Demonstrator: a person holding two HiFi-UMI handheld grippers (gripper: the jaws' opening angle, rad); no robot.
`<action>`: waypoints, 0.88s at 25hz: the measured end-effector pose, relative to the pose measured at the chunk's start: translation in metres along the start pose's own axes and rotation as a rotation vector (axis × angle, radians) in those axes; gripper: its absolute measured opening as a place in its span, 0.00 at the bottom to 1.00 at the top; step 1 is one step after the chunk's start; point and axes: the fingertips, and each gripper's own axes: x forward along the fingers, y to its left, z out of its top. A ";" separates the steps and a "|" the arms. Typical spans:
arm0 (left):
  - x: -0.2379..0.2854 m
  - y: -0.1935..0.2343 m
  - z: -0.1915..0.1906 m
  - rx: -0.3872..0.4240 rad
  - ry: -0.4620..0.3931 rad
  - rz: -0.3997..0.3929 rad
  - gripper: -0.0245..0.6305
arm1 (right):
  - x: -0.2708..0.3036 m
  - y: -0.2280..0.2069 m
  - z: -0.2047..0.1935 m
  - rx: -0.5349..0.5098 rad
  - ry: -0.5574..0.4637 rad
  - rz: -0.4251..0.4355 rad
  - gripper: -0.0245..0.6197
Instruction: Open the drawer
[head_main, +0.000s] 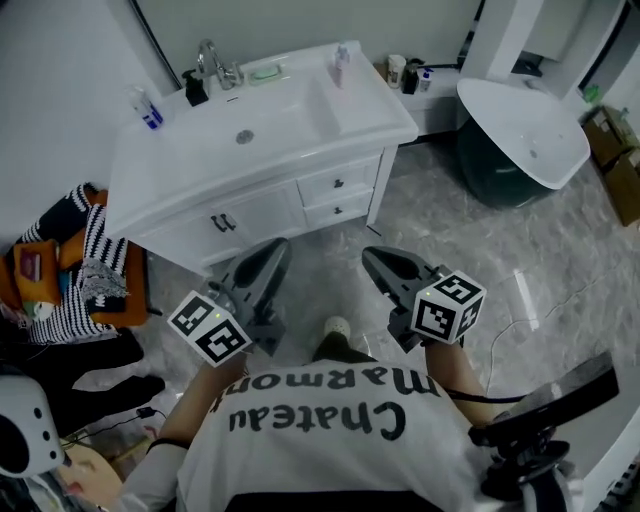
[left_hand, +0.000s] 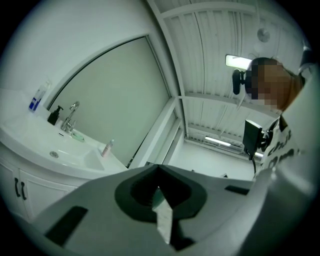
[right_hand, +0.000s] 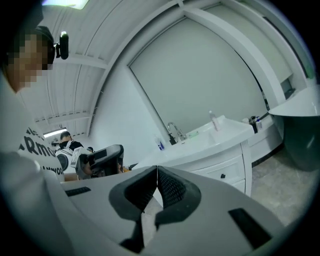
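Observation:
A white vanity (head_main: 255, 150) stands ahead, with two small knobbed drawers stacked at its right end, the upper (head_main: 338, 184) and the lower (head_main: 340, 210), both closed. In the right gripper view the upper drawer (right_hand: 222, 174) shows to the right of the jaws. My left gripper (head_main: 268, 256) hangs over the floor short of the cabinet doors (head_main: 222, 222), its jaws together and empty. My right gripper (head_main: 375, 260) is below and slightly right of the drawers, apart from them, shut with nothing in it. The left jaws (left_hand: 159, 166) and right jaws (right_hand: 157, 167) meet at their tips.
On the counter are a faucet (head_main: 212, 62), a dark soap pump (head_main: 194, 88) and small bottles (head_main: 341, 62). A white basin on a dark base (head_main: 525, 130) stands to the right, cardboard boxes (head_main: 615, 150) beyond. Striped clothes (head_main: 80, 265) pile at the left. A black stand (head_main: 540, 410) is near right.

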 end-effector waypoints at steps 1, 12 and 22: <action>-0.001 -0.004 -0.006 -0.003 0.005 -0.008 0.03 | -0.004 0.002 -0.005 0.008 0.008 -0.005 0.05; -0.033 -0.015 -0.076 -0.107 0.125 0.068 0.03 | -0.021 0.001 -0.036 -0.003 0.101 -0.042 0.05; -0.014 0.030 -0.068 -0.115 0.135 0.076 0.03 | 0.024 -0.021 -0.010 -0.054 0.084 -0.043 0.05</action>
